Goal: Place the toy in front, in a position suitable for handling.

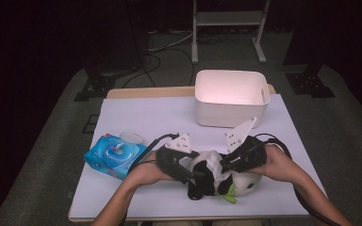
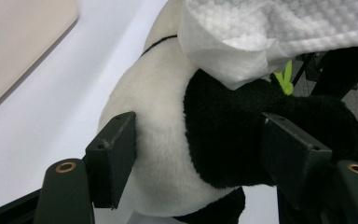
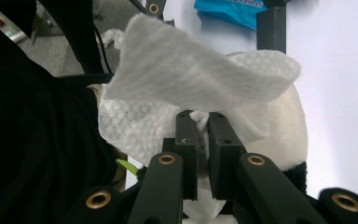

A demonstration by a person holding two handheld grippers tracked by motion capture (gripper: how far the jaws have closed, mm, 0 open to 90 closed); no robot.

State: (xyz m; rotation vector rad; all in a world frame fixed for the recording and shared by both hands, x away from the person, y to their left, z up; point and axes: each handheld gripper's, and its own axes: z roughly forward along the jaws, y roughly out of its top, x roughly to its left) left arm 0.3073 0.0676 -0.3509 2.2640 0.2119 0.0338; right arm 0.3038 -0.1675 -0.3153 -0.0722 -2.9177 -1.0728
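1. We hold a stuffed panda (image 1: pixel 217 181) on the near edge of the white table (image 1: pixel 136 117), with its long axis running left to right between our hands.
2. Our left gripper (image 2: pixel 196 154) clamps the panda's black and white body, jaws fairly wide.
3. Our right gripper (image 3: pixel 203 140) pinches a white wipe (image 3: pixel 191 79), jaws nearly together, draped directly over the panda's top.
4. A blue wipe pack (image 1: pixel 114 156) lies left; a white bin (image 1: pixel 231 110) stands behind.
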